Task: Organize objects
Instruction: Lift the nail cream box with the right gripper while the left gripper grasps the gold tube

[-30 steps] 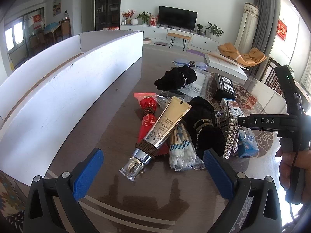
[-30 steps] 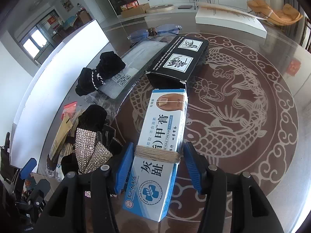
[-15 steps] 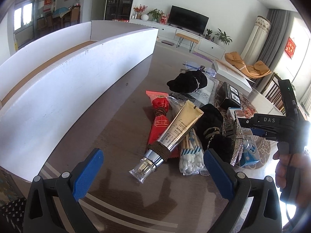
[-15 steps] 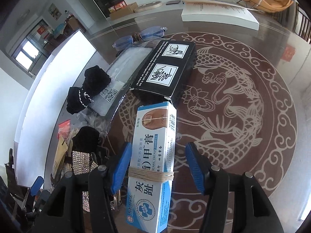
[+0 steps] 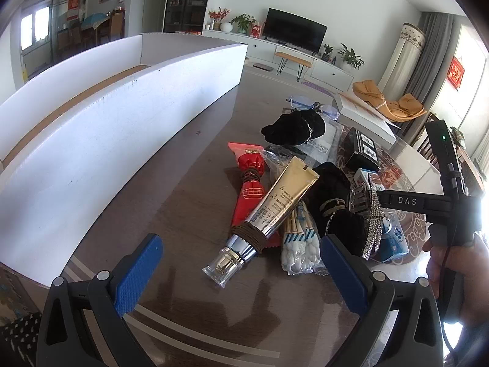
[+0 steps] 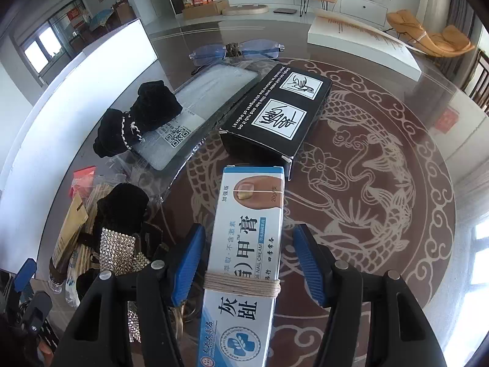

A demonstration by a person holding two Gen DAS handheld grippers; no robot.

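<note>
A blue-and-white nail cream box (image 6: 250,232) with a twine band lies on the glass table. My right gripper (image 6: 247,263) straddles it, jaws opening, with a gap between each blue pad and the box's sides. In the left wrist view that gripper (image 5: 428,202) stands at the right, held by a hand. My left gripper (image 5: 240,275) is open wide over the table, nothing between its pads. Just ahead of it lie a gold tube (image 5: 284,195), a red packet (image 5: 250,183), a pack of cotton swabs (image 5: 298,238), a black pouch (image 5: 336,202) and a rhinestone clip (image 5: 373,214).
A long white open box (image 5: 107,128) runs along the left. Further back are a black carton (image 6: 275,116), a clear QR-coded packet (image 6: 195,116) with a second black pouch (image 6: 143,113) on it, glasses (image 6: 235,50) and a white book (image 6: 360,42).
My right gripper's pads were pressed on the nail cream box at its twine band and have since spread away from it. The box stays on the table. The left gripper's view rolled slightly.
</note>
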